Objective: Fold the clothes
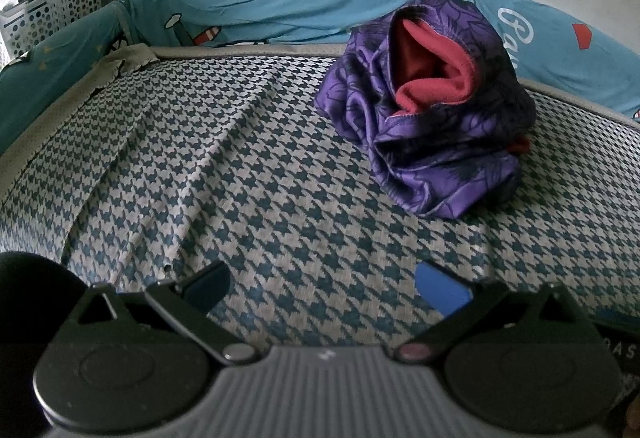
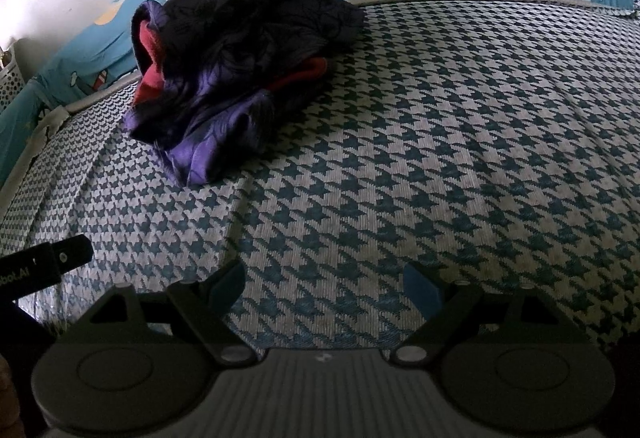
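Left gripper (image 1: 324, 288): fingers wide apart, nothing between them. Right gripper (image 2: 326, 288): fingers wide apart, nothing between them. Houndstooth mat (image 2: 440, 142): under both. Purple garment (image 1: 424, 110), red-lined: crumpled heap ahead, untouched, near the blue bumper (image 1: 260, 6).

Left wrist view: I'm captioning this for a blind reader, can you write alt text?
A crumpled purple garment with red lining lies unfolded on a houndstooth bed cover, ahead and right of the open, empty left gripper. Behind it runs a teal printed cushion; a white basket stands far left.
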Tool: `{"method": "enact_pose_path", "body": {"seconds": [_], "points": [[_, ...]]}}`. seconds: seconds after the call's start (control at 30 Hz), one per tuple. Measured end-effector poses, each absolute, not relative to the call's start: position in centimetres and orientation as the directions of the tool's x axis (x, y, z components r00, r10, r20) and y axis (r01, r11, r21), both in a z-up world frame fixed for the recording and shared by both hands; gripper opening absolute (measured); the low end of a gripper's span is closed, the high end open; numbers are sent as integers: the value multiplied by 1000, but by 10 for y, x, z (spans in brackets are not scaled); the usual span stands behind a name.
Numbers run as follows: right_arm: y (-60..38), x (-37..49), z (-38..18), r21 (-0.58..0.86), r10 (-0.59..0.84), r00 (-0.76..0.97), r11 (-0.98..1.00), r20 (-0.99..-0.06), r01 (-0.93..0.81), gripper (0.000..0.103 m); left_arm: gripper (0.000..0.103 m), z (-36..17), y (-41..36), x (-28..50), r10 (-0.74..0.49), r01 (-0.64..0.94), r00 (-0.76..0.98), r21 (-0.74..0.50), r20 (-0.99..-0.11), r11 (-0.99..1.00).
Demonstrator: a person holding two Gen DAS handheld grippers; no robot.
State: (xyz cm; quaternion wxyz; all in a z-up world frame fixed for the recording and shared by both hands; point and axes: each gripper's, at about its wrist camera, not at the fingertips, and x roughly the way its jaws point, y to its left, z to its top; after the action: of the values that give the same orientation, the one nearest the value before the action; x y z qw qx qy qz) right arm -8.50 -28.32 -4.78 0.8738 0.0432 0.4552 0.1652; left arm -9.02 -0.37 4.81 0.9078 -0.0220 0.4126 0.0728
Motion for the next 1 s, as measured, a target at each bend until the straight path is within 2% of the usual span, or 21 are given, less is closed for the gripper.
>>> {"method": "enact_pose_path", "body": {"seconds": [1.0], "points": [[-284,-85,-49,225,325,530,943,-783,-247,87,103,49,-2,-88,108,-149,656,13,-747,989]]}}
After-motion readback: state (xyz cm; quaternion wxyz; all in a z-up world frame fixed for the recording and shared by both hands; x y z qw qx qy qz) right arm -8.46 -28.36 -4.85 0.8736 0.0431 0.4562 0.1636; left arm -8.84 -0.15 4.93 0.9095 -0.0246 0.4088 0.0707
